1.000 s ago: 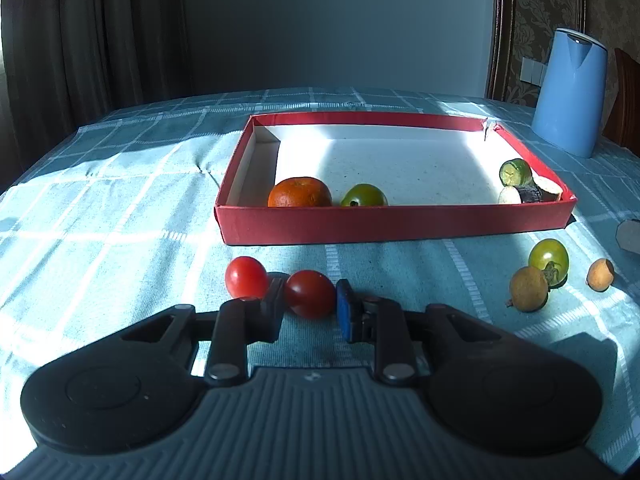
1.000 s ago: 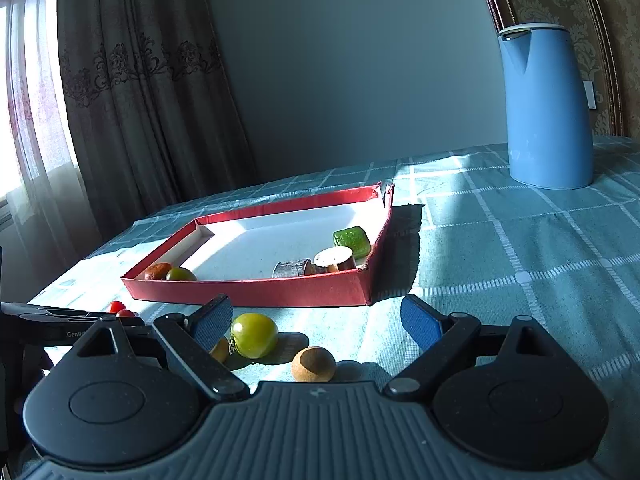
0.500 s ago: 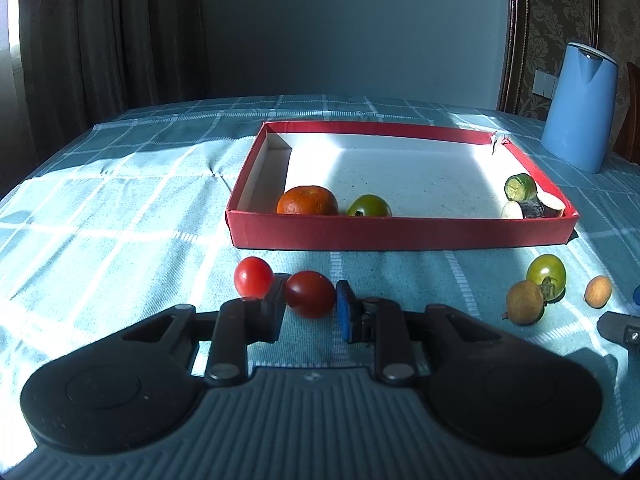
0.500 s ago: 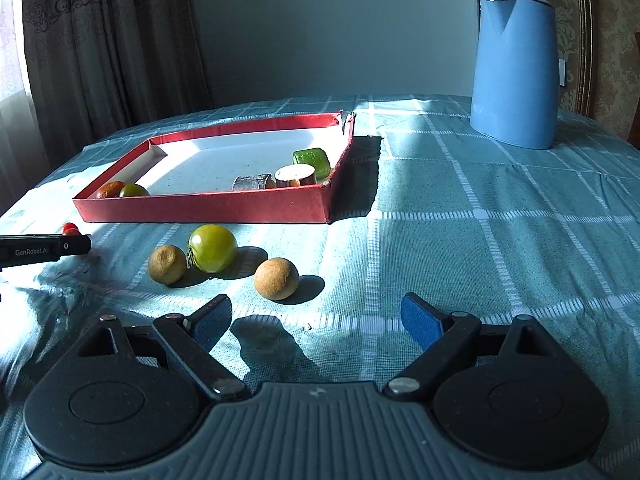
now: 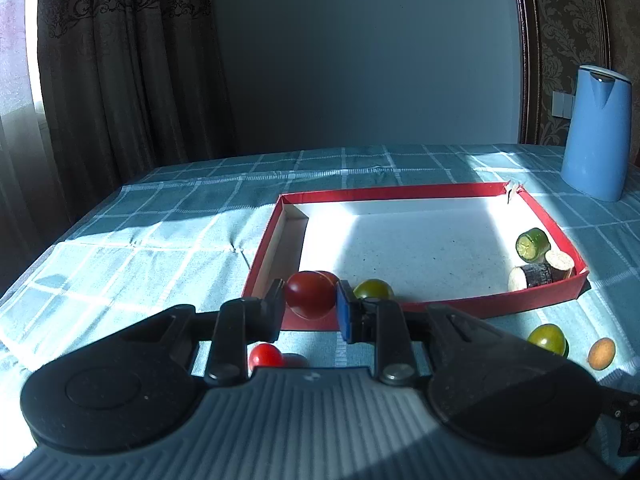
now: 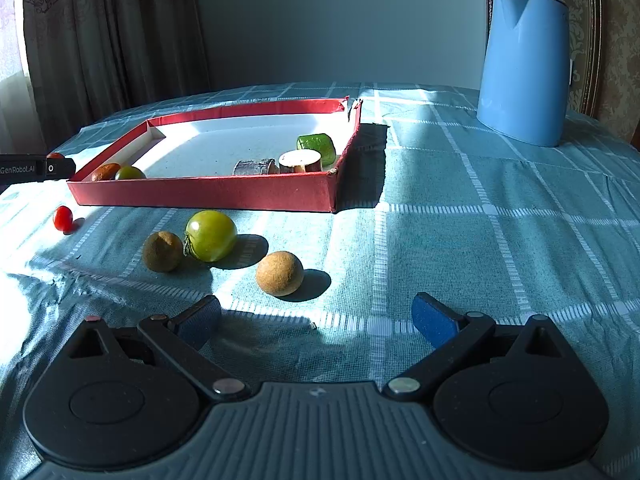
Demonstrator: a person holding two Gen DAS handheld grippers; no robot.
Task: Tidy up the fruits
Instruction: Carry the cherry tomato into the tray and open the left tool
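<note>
My left gripper (image 5: pixel 310 306) is shut on a dark red tomato (image 5: pixel 310 294) and holds it above the cloth, in front of the near left corner of the red tray (image 5: pixel 400 194). A second small red tomato (image 5: pixel 265 356) lies on the cloth below it. The tray holds an orange (image 6: pixel 105 171), a green tomato (image 5: pixel 373 290) and cut vegetable pieces (image 5: pixel 534 242). My right gripper (image 6: pixel 316 320) is open and empty above the cloth. Just ahead of it lie a tan round fruit (image 6: pixel 279 273), a green tomato (image 6: pixel 211 235) and a brown fruit (image 6: pixel 163 251).
A blue kettle (image 6: pixel 524 68) stands at the back right of the table. A teal checked cloth (image 6: pixel 480 216) covers the table. Dark curtains (image 5: pixel 120 60) hang behind on the left. The left gripper's tip (image 6: pixel 36 168) shows at the left edge of the right wrist view.
My left gripper has lifted the dark red tomato off the cloth and carried it toward the tray. The other red tomato stayed on the cloth. My right gripper pulled back, staying open.
</note>
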